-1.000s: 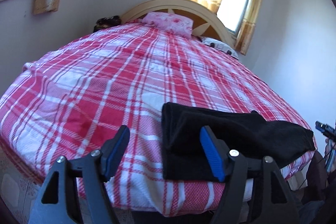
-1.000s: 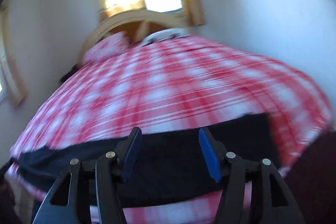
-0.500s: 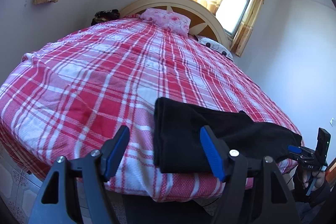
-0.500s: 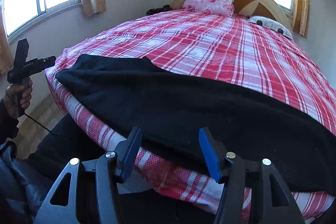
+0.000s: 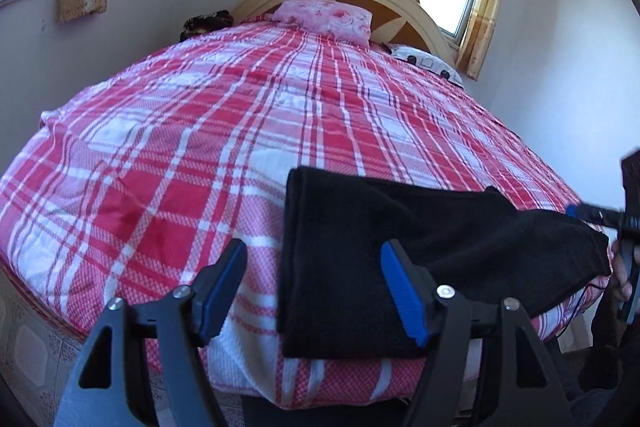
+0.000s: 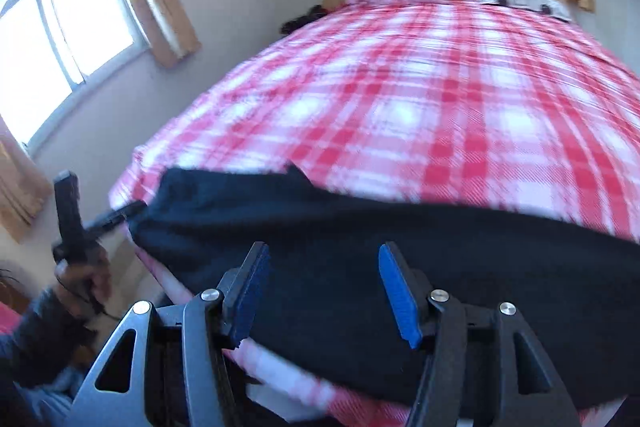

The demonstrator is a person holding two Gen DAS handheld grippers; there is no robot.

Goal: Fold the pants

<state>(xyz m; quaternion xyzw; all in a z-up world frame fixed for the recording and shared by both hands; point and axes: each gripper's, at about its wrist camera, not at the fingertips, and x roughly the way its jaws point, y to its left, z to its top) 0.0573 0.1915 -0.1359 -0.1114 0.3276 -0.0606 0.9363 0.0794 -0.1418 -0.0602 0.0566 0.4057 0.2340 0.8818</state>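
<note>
While one black pants lies near bed edge | left gripper wide, empty | right gripper wide, empty | two pillows far

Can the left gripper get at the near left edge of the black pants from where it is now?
Probably yes. The left gripper is open and empty, its fingers straddle the edge of the black pants, and only plaid bedspread surrounds it.

pants on bed's near edge; pillow behind
</note>
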